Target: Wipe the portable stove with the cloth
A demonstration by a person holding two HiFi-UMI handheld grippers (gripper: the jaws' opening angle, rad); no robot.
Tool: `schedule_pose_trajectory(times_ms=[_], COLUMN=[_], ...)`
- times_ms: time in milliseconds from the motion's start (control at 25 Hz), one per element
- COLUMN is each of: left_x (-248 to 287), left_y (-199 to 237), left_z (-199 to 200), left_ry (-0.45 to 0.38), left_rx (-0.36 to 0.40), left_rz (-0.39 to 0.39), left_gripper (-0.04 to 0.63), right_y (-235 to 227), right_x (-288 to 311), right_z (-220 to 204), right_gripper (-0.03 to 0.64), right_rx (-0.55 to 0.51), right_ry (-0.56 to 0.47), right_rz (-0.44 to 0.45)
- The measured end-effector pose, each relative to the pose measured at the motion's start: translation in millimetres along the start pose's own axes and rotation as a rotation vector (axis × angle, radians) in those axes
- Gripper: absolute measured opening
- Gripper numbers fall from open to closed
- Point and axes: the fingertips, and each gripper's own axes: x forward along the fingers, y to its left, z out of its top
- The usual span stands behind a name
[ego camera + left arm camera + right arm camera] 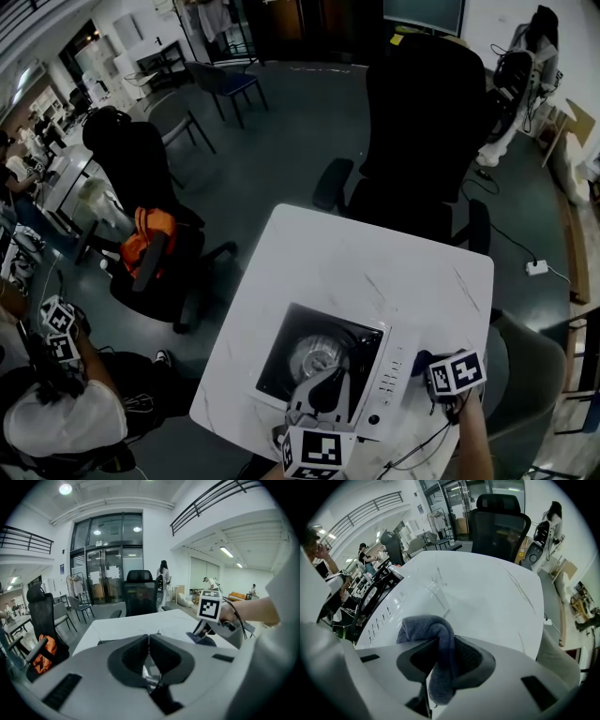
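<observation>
Item one, my right gripper (440, 643): fingers closed on the cloth (419, 626), a grey-blue towelling piece. It is pinched in a fold between the two pads, one bunched end bulging out ahead of the fingertips and to their left, the other end hanging down behind the pinch. This gripper sits over the white table (375, 272), just off the right side of the portable stove (323, 361), whose white control strip (384, 613) runs beside the cloth on its left. I cannot tell whether the cloth touches the tabletop or hangs just clear of it. Item two, my left gripper (149, 641): fingers drawn together at the tips, nothing between them. From the head view it stands over the near edge of the stove, in front of the round shiny centre (319, 354) of the black top. Item three, the stove itself: a square unit with a white frame, standing at the near side of the table, slightly turned against the table's edges. Item four, surroundings: a black office chair (422, 122) at the far side of the table, and a second chair (145, 253) with something orange on it, to the left.
</observation>
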Motion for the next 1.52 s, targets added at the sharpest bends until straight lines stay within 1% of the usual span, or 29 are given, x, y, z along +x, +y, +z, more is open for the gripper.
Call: schedule_pose_trajectory(times_ms=[600, 960, 1120, 1320, 1520], left_x=[7.6, 10.7, 12.5, 11.1, 2.4], left_y=[2.6, 5.6, 5.1, 1.6, 0.6], left_z=[1.5, 1.2, -3.0, 0.1, 5.1], left_ry=[0.023, 0.024, 0.020, 0.004, -0.017], left_rx=[-0.019, -0.026, -0.010, 0.002, 0.006], left_rz=[0.013, 0.015, 0.014, 0.006, -0.004], left_gripper=[0.021, 0.021, 0.021, 0.021, 0.021], right_y=[-18.1, -27.7, -33.6, -38.8, -26.1], right_x=[0.4, -0.5, -8.1, -27.9, -53.3], right_z=[23.3, 35.0, 41.1, 51.6, 62.5], right_gripper=[0.106, 0.105, 0.105, 0.105, 0.106], right_rx=[-0.008, 0.011, 0.043, 0.085, 0.109], right_ry=[-0.007, -0.037, -0.071, -0.141, -0.223], right_rz=[-0.013, -0.049, -0.069, -0.083, -0.086])
